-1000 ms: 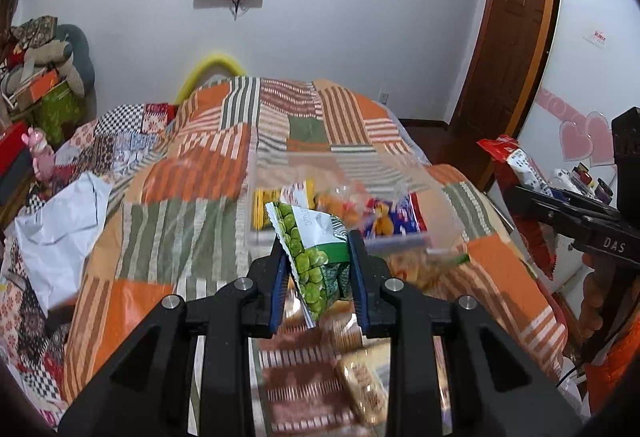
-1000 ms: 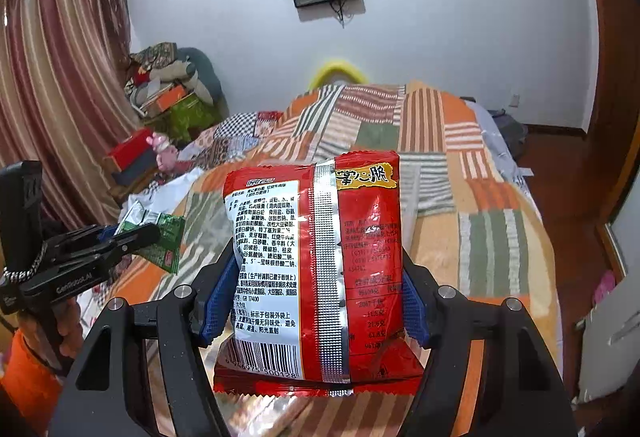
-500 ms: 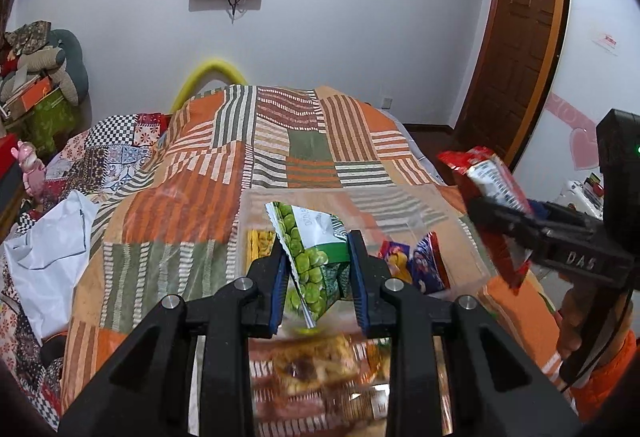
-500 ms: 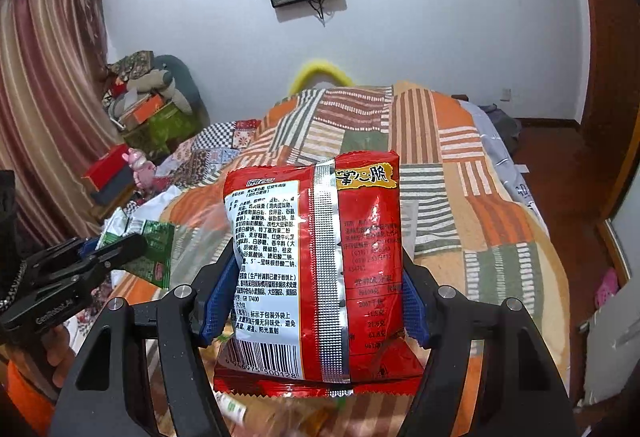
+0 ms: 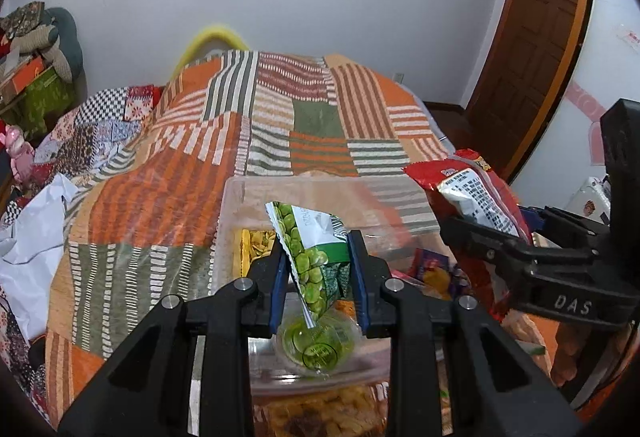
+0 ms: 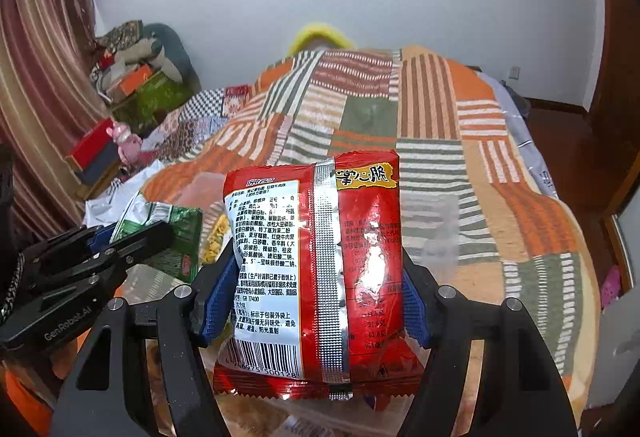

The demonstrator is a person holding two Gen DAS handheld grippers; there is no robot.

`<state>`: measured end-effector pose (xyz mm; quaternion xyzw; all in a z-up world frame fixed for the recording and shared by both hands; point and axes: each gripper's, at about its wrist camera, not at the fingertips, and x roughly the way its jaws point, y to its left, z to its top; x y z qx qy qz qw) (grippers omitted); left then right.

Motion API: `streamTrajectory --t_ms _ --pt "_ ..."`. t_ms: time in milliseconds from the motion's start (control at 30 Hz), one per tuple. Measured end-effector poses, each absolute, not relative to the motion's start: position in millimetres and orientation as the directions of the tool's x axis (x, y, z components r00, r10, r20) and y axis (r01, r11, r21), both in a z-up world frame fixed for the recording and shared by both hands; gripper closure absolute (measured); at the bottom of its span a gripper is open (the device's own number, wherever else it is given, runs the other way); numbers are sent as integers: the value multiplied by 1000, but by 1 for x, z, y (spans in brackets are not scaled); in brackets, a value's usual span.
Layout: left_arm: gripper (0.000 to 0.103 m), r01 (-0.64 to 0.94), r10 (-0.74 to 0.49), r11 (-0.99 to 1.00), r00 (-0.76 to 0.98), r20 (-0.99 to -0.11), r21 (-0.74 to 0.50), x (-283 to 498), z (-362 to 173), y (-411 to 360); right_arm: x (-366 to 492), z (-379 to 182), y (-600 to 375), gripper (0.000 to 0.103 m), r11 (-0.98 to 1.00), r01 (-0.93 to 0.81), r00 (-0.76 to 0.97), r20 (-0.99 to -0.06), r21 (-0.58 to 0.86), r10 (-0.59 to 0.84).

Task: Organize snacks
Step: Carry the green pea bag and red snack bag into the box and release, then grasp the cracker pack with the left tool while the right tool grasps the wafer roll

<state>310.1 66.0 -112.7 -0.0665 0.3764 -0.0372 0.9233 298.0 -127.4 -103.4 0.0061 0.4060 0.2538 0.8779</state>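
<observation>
You are bringing both packets in over the clear plastic box on the bed, which now sits nearer and lower in both views than a second ago. On the left, your left tool is staying pinched on the green pea packet, hanging it above the box's yellow snack and a small green cup. On the right, your right tool is still clamping the red noodle packet by its sides, upright, near the box's right side. Neither grip has changed, so both snacks look ready to be lowered in and released.
</observation>
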Motion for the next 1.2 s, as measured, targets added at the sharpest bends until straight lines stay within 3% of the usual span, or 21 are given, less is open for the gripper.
streamTrajectory --t_ms 367,433,533,733,1200 --pt "74 -14 -106 988 667 -737 -155 326 -137 69 306 -114 -121 36 875 -446 511 -750 187 421" --pt "67 -13 -107 988 665 -739 -154 323 -137 69 306 -114 -121 36 878 -443 514 -749 184 417" --pt "48 -28 -101 987 670 -735 -161 317 -134 71 305 -112 -122 35 880 -440 515 -753 179 410" --pt "44 -36 -101 984 693 -714 -175 299 -116 76 292 -96 -127 18 890 -433 564 -728 141 390" --pt "33 5 -100 988 772 -627 -152 223 -55 70 231 -54 -152 15 880 -455 624 -658 134 423"
